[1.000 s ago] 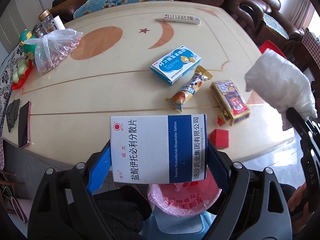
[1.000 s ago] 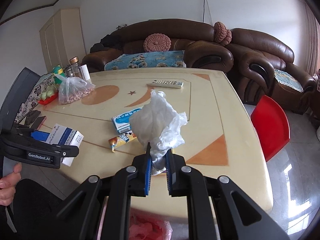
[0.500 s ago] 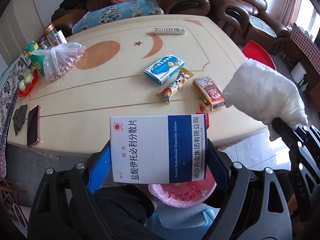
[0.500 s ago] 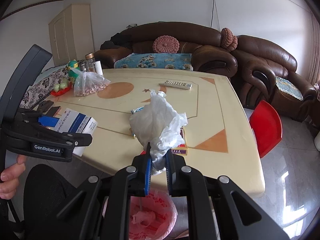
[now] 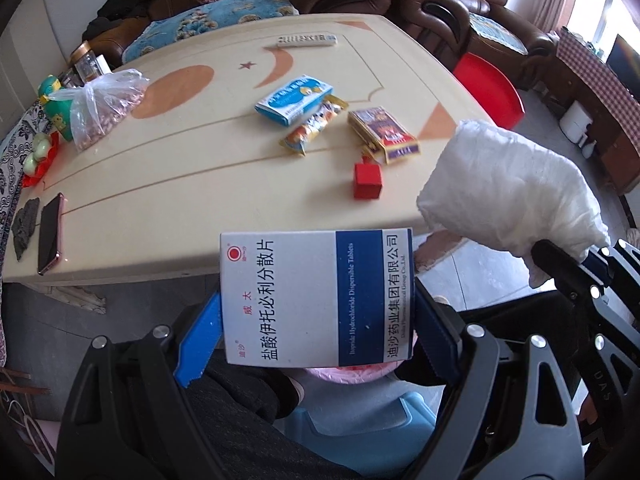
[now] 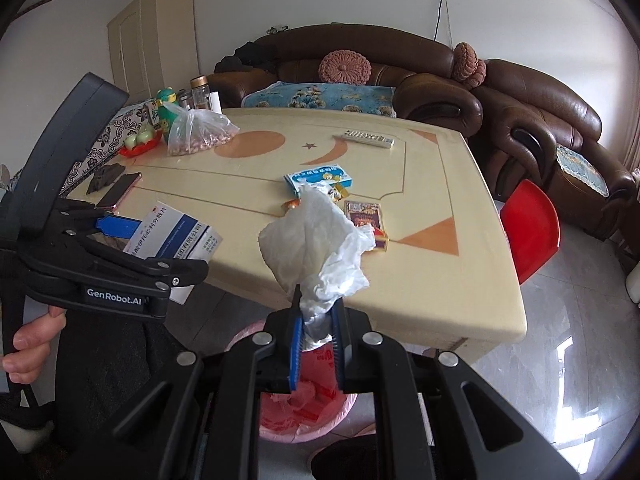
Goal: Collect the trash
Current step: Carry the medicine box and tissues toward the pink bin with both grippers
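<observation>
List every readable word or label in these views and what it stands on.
"盐酸伊托必利分散片", "威太", "迪沙药业集团有限公司", "Itopride Hydrochloride Dispersible Tablets": white and blue medicine box.
"GenRobot.AI": left tongs.
"DAS": right tongs.
Blue box, snack wrapper, card pack, pink bin bag: print unreadable.

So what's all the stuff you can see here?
medicine box: 1, white and blue, in left hand-held gripper
crumpled tissue: 1, white, in right hand-held gripper
bin: 1, pink liner, floor below table edge
table: 1, cream
blue box: 1, table
snack wrapper: 1, orange, table
card box: 1, gold-purple, table
red cube: 1, table
remote: 1, white, far edge
phone: 1, pink, left edge
</observation>
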Tool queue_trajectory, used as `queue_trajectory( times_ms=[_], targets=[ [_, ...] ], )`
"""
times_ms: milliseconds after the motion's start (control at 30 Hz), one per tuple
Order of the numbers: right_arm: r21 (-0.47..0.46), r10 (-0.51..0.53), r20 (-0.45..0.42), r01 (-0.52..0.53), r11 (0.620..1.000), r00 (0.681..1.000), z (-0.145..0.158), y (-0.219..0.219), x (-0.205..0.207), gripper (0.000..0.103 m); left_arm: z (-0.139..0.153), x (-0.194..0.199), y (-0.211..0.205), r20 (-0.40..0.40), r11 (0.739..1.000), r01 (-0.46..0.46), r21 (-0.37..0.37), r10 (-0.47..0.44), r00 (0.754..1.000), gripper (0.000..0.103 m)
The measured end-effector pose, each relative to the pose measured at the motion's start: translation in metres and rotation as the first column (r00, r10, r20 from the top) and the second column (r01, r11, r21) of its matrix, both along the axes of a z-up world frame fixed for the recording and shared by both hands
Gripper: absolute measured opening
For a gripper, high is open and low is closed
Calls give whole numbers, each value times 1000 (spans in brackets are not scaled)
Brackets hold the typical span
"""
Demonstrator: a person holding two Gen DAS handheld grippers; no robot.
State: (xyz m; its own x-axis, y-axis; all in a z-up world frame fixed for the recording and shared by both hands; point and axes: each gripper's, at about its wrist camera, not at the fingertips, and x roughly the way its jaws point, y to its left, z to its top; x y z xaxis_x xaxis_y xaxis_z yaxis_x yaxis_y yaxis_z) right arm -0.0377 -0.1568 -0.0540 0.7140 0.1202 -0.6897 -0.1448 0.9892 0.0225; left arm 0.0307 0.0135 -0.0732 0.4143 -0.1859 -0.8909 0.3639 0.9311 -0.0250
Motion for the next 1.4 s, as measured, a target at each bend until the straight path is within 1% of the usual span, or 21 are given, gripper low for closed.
queue_trajectory(
  times_ms=[133, 367, 567, 733, 800, 1000, 1133, 1300, 1400],
  targets=[
    [0, 13, -37, -13, 1000, 999, -9, 5, -6, 13, -12, -5, 0, -16, 1000, 20, 3, -20, 1000, 84],
    [-1, 29, -114, -29, 1000, 993, -37, 10, -11, 13, -37, -6, 3, -57, 999, 36, 19, -35, 998, 84],
    [0, 46, -184, -47, 999, 982, -61, 11, -7, 13, -67, -3, -3, -99, 998, 54, 28, -51, 994, 84],
    [11, 56, -242, -55, 998, 969, -81, 8, 2, 13, -91, -1, -7, -123, 996, 73, 51, -66, 990, 84],
    [17, 64, -269, -62, 998, 961, -91, 8, 7, 13, -99, -1, -9, -127, 995, 81, 61, -73, 989, 84],
    [34, 73, -338, -65, 997, 938, -121, 6, 23, 13, -128, 7, -12, -178, 991, 105, 81, -89, 980, 84],
    [46, 81, -378, -69, 997, 922, -139, 4, 32, 13, -143, 11, -17, -185, 987, 119, 107, -98, 978, 84],
    [68, 96, -434, -74, 995, 896, -163, 4, 46, 13, -159, 15, -20, -192, 981, 137, 137, -109, 975, 84],
    [80, 106, -468, -77, 994, 878, -177, 3, 54, 13, -173, 19, -23, -226, 979, 150, 141, -115, 967, 84]
  ],
)
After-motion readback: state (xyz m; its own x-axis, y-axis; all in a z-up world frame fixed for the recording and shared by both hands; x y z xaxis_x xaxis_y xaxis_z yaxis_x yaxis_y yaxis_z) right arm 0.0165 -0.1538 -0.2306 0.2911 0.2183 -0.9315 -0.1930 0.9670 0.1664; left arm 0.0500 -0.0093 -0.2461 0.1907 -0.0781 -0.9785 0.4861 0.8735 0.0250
